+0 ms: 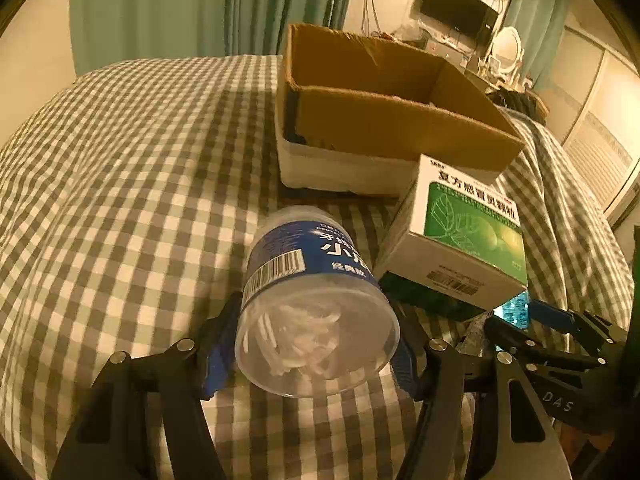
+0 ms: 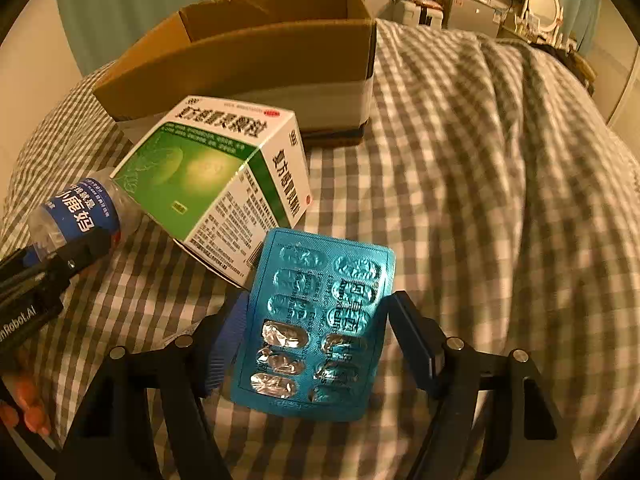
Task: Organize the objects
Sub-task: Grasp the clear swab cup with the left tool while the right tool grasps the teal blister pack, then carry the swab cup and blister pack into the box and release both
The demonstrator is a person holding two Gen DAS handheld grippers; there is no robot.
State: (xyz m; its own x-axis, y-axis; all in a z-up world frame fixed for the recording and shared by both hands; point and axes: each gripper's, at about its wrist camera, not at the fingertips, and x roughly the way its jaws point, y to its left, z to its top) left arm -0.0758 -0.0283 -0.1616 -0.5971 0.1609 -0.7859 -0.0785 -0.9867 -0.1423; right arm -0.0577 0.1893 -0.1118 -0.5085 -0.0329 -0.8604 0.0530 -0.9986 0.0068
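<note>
The left gripper (image 1: 316, 344) is clamped on a clear jar (image 1: 316, 308) with a blue label, its blue pads pressed against both sides near the base; white pieces show through the bottom. The jar points away from the camera, its far end low over the checked bedspread (image 1: 132, 168). The right gripper (image 2: 316, 344) frames a teal blister pack (image 2: 316, 320); the left pad touches the pack's edge, while the right pad appears to stand just off the other edge, so whether the grip is closed on it cannot be told. Several lower pockets on the pack are burst foil. A green-and-white medicine box (image 2: 224, 184) lies tilted on the spread, just beyond the pack and just right of the jar; its near corner meets the pack's top-left edge in the right wrist view. Behind it stands an open cardboard box (image 1: 384, 120), flaps up, the near flap leaning toward the medicine box and overhanging it. The carton's interior is mostly hidden by the flap. Open spread lies left of the jar and carton in the left view, and right of the pack in the right view, where the cloth is rumpled into folds. Fingertips (image 2: 28, 408) show at the lower left edge of the right view.
</note>
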